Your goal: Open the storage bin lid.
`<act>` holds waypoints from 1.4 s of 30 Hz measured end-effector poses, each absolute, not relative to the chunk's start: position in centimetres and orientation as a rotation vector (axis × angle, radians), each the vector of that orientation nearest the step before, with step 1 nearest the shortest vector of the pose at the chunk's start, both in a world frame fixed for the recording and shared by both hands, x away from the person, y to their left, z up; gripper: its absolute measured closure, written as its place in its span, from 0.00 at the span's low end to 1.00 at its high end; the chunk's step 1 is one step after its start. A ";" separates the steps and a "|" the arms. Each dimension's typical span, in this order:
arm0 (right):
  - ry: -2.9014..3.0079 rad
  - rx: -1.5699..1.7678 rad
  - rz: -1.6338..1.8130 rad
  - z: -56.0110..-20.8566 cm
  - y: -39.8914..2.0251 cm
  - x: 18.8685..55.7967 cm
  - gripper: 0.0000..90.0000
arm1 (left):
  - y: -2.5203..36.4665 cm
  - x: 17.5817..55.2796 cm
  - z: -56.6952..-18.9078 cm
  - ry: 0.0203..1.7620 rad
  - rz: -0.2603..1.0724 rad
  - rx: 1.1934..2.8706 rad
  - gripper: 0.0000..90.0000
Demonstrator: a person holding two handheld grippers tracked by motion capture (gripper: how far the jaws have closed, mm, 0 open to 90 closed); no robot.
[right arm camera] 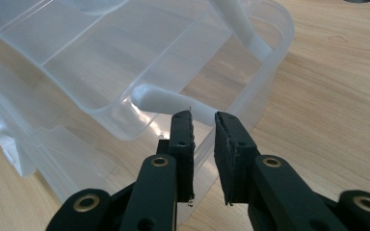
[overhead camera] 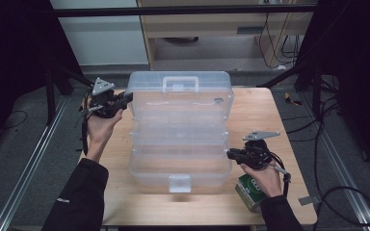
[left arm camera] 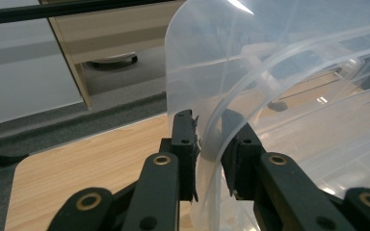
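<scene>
Nothing can be read for certain. The green box (overhead camera: 251, 191) just under the right gripper (overhead camera: 229, 154) bears white marks too small to make out.
</scene>
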State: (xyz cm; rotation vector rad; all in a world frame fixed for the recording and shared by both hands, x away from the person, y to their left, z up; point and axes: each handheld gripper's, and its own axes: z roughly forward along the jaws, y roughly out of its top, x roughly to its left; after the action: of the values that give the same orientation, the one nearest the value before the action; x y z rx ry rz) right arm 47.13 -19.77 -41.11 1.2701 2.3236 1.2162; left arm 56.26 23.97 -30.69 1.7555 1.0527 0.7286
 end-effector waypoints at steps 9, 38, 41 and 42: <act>2.322 1.265 1.213 -41.1 -19.7 47.1 0.86 | 23.7 57.5 -30.3 1.066 0.737 1.787 0.85; 2.330 1.262 1.207 -41.1 -19.7 47.1 0.86 | 22.8 61.7 -30.3 1.136 0.738 1.823 0.86; 2.331 1.262 1.208 -41.1 -19.7 47.1 0.86 | 22.7 62.1 -30.4 1.142 0.735 1.825 0.86; 2.331 1.262 1.209 -41.1 -19.7 47.1 0.86 | 22.7 62.2 -30.4 1.143 0.732 1.824 0.86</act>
State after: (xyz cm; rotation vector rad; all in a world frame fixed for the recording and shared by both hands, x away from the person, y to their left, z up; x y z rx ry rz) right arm 47.14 -19.72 -41.09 1.2618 2.3308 1.2090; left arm 62.20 22.74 -30.44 1.8241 1.1433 0.7319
